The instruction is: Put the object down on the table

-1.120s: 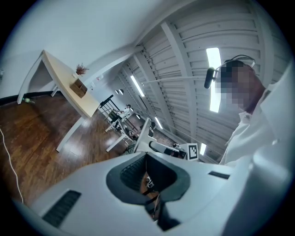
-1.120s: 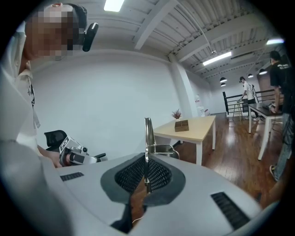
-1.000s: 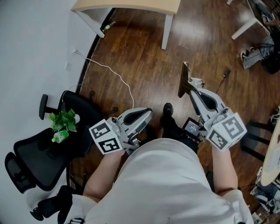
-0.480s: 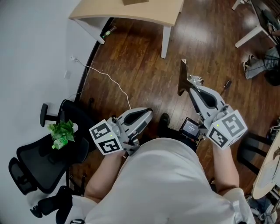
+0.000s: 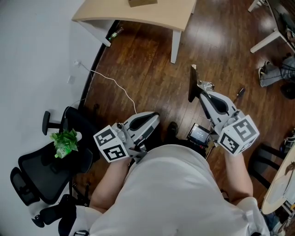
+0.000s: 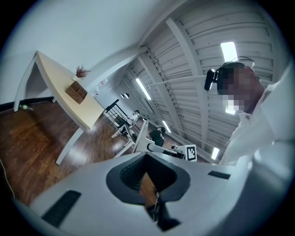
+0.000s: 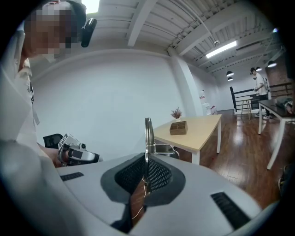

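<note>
The table [image 5: 161, 13] and the box [image 5: 142, 2] on it were cut off by the head view's top edge. The object [image 5: 192, 82] in the right gripper [image 5: 199, 90] presented edge-on only; its type could not be determined. Distant persons [image 6: 159, 136] were too small to resolve.

A thin, flat, dark object [image 5: 193, 85] is held clamped in the right hand-held gripper [image 5: 199, 92], clear of the table. In the right gripper view it is seen edge-on, standing upright out of the jaws, which are closed on it, with a metallic sheen. The pale wooden tabletop [image 5: 170, 13], carried on white legs, lies well apart ahead.
</note>
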